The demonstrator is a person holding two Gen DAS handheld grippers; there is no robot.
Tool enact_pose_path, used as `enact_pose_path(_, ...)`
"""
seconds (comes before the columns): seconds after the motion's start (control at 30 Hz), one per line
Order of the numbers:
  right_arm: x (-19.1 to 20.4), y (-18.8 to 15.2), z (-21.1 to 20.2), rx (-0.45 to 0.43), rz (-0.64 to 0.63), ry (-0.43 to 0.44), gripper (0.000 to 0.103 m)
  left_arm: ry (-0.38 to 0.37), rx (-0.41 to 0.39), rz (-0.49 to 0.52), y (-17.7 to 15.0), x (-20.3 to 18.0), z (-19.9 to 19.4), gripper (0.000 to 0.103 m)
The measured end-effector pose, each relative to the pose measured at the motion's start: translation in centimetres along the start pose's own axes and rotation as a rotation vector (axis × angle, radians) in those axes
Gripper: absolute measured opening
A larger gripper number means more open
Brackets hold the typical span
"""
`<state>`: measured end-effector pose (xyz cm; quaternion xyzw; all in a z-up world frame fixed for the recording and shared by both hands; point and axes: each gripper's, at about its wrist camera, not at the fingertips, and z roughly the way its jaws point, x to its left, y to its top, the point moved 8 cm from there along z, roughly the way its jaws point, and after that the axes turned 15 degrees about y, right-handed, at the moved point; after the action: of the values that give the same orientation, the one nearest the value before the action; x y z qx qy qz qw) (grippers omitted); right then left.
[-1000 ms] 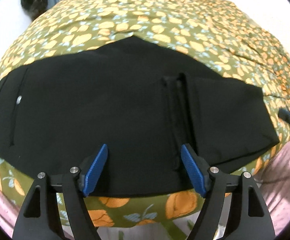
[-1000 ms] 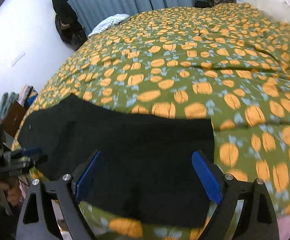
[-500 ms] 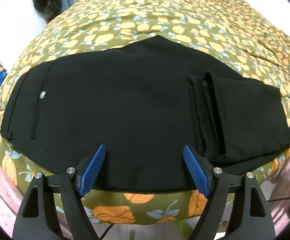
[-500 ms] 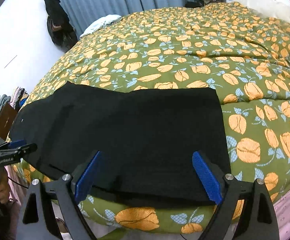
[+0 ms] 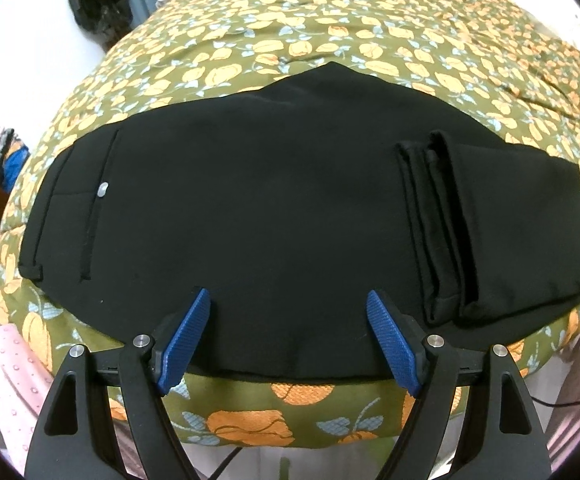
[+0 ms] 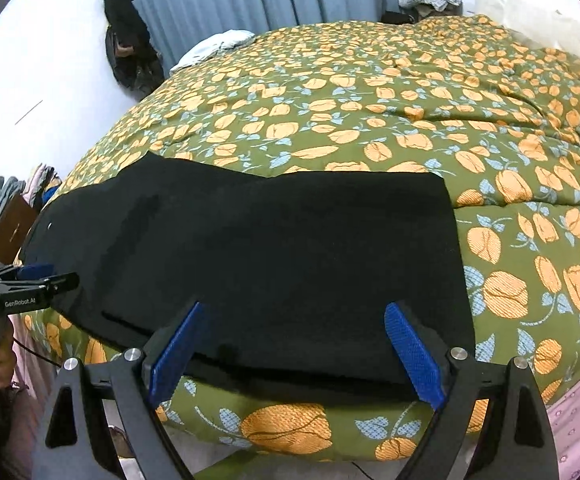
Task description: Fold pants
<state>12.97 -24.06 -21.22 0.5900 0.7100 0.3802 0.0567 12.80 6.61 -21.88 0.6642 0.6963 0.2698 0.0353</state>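
Both grippers pulled back since earlier frame, more pants point(image 5: 258, 216) in view now. Pants lie flat near front edge of bed point(image 6: 369, 92), long axis running left-right, hems folded over toward middle. Left gripper point(image 5: 288, 340) faces middle stretch, waistband off to its left; right gripper point(image 6: 293, 354) faces folded end. Fingers point(image 5: 188, 336) on both spread wide, gripping nothing. Next fold probably goes along long axis.
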Motion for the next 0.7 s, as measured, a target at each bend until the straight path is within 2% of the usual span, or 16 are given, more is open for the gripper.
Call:
enact_pose_path(0.5,-0.31,-0.79,0.31,0.015,0.03,0.011,0.091,0.051,0.004,0.012,-0.59,0.52,0.19,0.083)
enact_pose_path(0.7,0.16,-0.91,0.6,0.026,0.011,0.011,0.091,0.05,0.014,0.001,-0.67,0.86,0.46,0.084)
